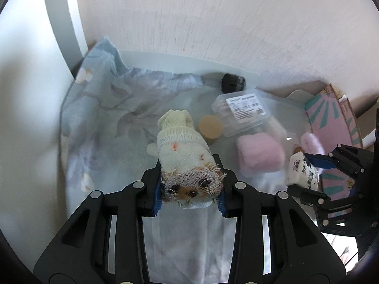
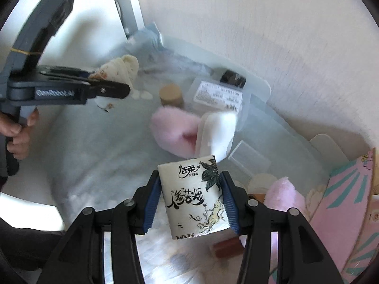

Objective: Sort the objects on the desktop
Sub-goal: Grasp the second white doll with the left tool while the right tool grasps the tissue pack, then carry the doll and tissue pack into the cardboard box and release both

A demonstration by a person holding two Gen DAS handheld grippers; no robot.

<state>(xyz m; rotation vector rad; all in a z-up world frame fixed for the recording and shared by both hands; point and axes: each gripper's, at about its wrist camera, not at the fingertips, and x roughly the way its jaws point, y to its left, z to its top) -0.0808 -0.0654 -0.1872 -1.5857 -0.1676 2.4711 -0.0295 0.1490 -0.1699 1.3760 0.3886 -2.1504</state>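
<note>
Now the left gripper (image 1: 189,189) jaws are squeezing the knitted doll (image 1: 183,161) and the right gripper (image 2: 190,201) jaws are squeezing the tissue pack (image 2: 194,198), needing slow, steady lifting.

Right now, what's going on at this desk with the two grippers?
A person is sorting clutter with a handheld gripper in each hand. The left gripper is clamped on a cream knitted sock bundle, held above the pale blue floral cloth. The right gripper grips a white printed tissue pack. A clear plastic box, cork-lidded jar and pink fluffy items remain on the desk.
</note>
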